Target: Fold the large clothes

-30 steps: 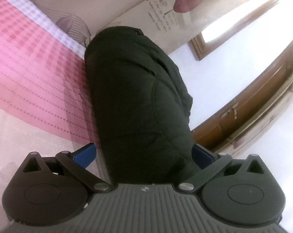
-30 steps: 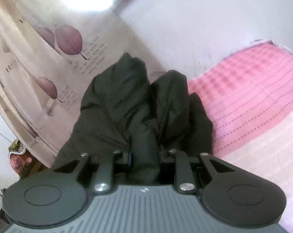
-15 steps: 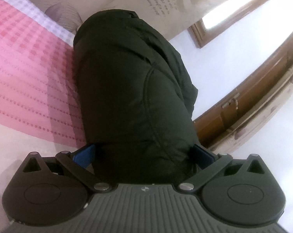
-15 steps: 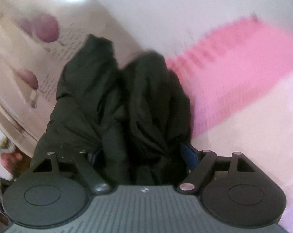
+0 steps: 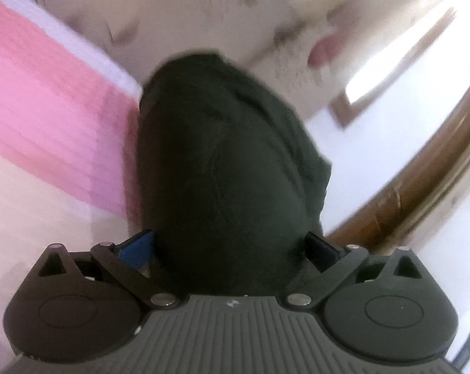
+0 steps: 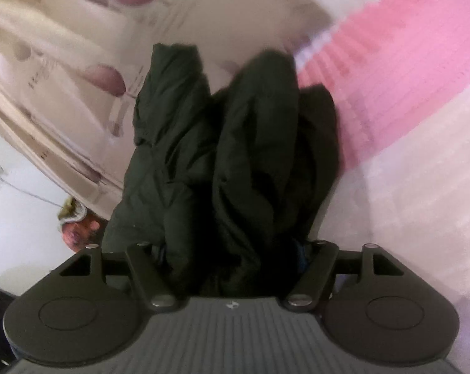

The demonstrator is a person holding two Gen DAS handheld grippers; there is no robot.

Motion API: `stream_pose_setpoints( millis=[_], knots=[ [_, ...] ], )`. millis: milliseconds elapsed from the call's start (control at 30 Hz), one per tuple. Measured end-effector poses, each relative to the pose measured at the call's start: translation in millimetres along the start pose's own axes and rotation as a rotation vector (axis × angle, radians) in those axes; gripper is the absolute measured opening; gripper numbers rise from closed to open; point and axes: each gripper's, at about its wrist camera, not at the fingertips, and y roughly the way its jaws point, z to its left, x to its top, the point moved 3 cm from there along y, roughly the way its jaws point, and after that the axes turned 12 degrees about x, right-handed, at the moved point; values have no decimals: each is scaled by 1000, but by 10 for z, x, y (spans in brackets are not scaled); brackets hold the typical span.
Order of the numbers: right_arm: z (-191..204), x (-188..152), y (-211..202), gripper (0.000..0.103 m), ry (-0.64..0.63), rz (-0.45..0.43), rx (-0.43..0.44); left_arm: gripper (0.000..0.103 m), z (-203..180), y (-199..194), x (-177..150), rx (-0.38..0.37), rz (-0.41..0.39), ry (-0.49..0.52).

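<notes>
1. Two grippers share one dark green padded garment (image 5: 228,168); both views are blurred, so fine detail is lost.
2. Left gripper (image 5: 231,243): its blue-padded fingers (image 5: 138,246) stand wide apart with a thick bundle of the garment filling the whole gap between them; the cloth touches both pads, so the fingers are grasping the garment, though how firmly cannot be told.
3. From the left wrist view the garment runs up from 6 o'clock toward 12 o'clock and blocks the middle of the picture; a pink checked bedsheet (image 5: 48,118) lies at 9 o'clock, touching the garment's edge; a pale curtain printed with purplish leaves (image 5: 235,25) hangs at 12 o'clock; a brown wooden frame (image 5: 421,180) crosses at 3 o'clock, beside a white wall (image 5: 384,143).
4. Right gripper (image 6: 231,249): its fingers are buried in bunched folds of the garment (image 6: 235,162); the arms are spread fairly wide with cloth packed between them, so it is grasping the garment.
5. In the right wrist view the garment rises in several lumpy folds toward 12 o'clock; the bedsheet (image 6: 390,71) lies at 2 o'clock, its paler part at 4 o'clock; the curtain (image 6: 63,78) hangs at 10 o'clock; a small blurred reddish and green object (image 6: 76,221) sits at 8 o'clock, and what it is cannot be told.
</notes>
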Motion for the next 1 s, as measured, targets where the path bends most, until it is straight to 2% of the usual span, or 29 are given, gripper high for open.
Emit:
stream_pose_setpoints(
  millis=[33,100,167,233,300,367,433,500,567,633,733,767,833,967,1000],
  knots=[
    [58,4,23,84,-31,1,-33,99,-18,-99,42,-2,-34,1],
    [174,46,-23,84,-77,-5,-88,99,-118,-290,125,-20,-111,17],
    [328,125,-162,84,-126,-42,-125,99,-287,-364,175,-57,-140,43],
    [578,262,-323,84,-234,-85,-172,99,-483,-325,194,-91,-113,71],
    [902,448,-388,84,-360,-117,-173,98,-653,-205,162,-134,-58,89],
    [1244,655,-215,81,-478,-69,-138,98,-787,-76,92,-154,-25,107],
    [1544,791,112,58,-608,-5,-118,98,-891,7,36,-163,-32,138],
    [1758,876,535,49,-705,91,-99,98,-930,77,-19,-171,-14,142],
    [1858,889,1021,42,-816,210,-130,98,-927,167,-68,-147,11,156],
    [1798,835,1387,35,-891,334,-200,98,-925,202,-85,-141,18,177],
    [1479,702,1683,30,-1055,480,-408,95,-865,244,-120,-143,42,175],
    [1370,703,1674,30,-1059,495,-445,91,-851,271,-125,-141,53,176],
    [1257,749,1568,31,-1002,484,-444,78,-798,274,-151,-126,71,191],
    [1010,739,1306,30,-928,435,-435,59,-733,334,-182,-108,118,204],
    [951,747,1290,30,-909,421,-431,50,-715,355,-187,-98,126,203]
  ],
)
